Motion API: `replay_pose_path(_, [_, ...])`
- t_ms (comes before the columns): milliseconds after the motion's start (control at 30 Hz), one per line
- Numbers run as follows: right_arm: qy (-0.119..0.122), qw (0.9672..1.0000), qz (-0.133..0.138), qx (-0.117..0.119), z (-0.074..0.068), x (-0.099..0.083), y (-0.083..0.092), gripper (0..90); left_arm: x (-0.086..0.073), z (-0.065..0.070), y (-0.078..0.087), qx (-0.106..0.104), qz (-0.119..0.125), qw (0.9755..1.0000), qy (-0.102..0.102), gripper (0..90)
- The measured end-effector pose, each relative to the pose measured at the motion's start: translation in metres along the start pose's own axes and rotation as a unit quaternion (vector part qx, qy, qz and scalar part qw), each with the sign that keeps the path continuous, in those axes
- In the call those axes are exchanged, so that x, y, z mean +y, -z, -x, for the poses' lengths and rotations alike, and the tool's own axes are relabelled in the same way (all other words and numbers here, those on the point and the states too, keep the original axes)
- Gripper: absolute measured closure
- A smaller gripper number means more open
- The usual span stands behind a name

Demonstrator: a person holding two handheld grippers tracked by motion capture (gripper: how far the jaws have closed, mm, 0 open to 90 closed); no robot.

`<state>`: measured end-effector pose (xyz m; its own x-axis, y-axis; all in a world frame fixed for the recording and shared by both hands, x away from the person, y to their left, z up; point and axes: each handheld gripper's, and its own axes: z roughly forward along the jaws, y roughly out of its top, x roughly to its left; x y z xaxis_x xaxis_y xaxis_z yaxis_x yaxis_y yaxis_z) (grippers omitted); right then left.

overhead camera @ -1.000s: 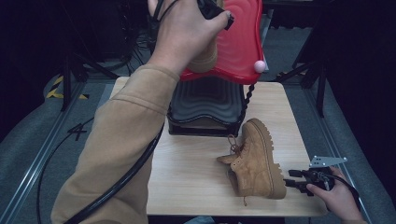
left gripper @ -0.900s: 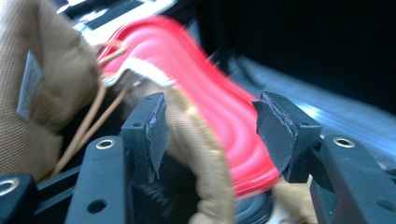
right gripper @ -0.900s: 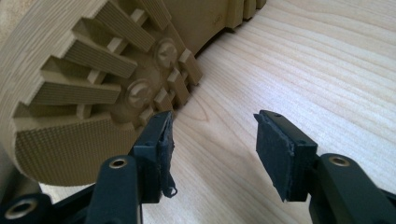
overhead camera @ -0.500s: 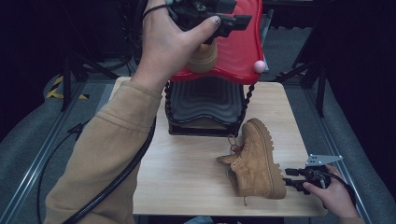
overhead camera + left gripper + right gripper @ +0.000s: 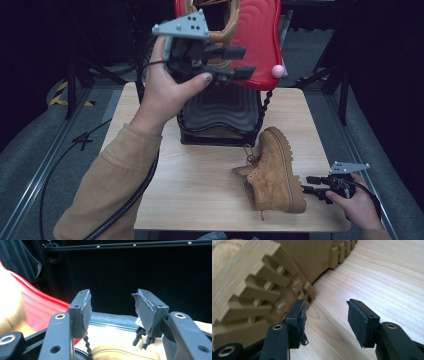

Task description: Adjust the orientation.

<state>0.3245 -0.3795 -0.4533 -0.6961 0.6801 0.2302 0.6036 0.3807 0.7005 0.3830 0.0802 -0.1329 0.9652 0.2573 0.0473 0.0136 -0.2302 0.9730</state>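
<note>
Boot (image 5: 274,172) lies on its side on your wooden table (image 5: 200,185), tan, toward the near right part, its lugged sole facing right and its laces trailing off the left of it. In your right gripper view that ridged sole (image 5: 262,282) shows at upper left, close against the table's pale grain (image 5: 387,277).

Behind the boot, mid-table, stands a black ribbed frame (image 5: 220,112), and above it tilts a red ribbed shell (image 5: 257,37) with a second tan boot (image 5: 220,27) showing at its top. A small pink ball (image 5: 277,70) sits at the shell's lower right edge.

Your left arm, in a tan sleeve (image 5: 112,185), reaches up from the bottom; your left gripper (image 5: 240,62) is raised in front of the red shell, jaws spread apart and nothing between them, as its own view (image 5: 111,307) confirms. Your right gripper (image 5: 306,184) rests low at the near right, just beside the boot's heel end, jaws parted and empty (image 5: 325,315), the left jaw nearly at the sole.
</note>
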Motion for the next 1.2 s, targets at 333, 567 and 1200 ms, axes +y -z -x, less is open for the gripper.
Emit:
replay_pose_path(333, [0.013, 0.9997, -0.019, 0.010, 0.007, 0.012, -0.005, 57.8, -0.073, -0.008, -0.013, -0.027, -0.024, 0.9989, 0.029, 46.5])
replay_pose_path(567, [-0.007, 0.9998, 0.013, -0.009, 0.026, 0.035, 0.010, 65.5, -0.111, -0.004, -0.022, -0.027, -0.024, 0.9991, 0.022, 46.7])
replay_pose_path(1200, [-0.012, 0.9996, 0.025, 0.003, 0.011, 0.028, 0.027, 78.7, -0.203, 0.011, -0.024, 0.000, -0.047, 0.9951, 0.087, 44.9])
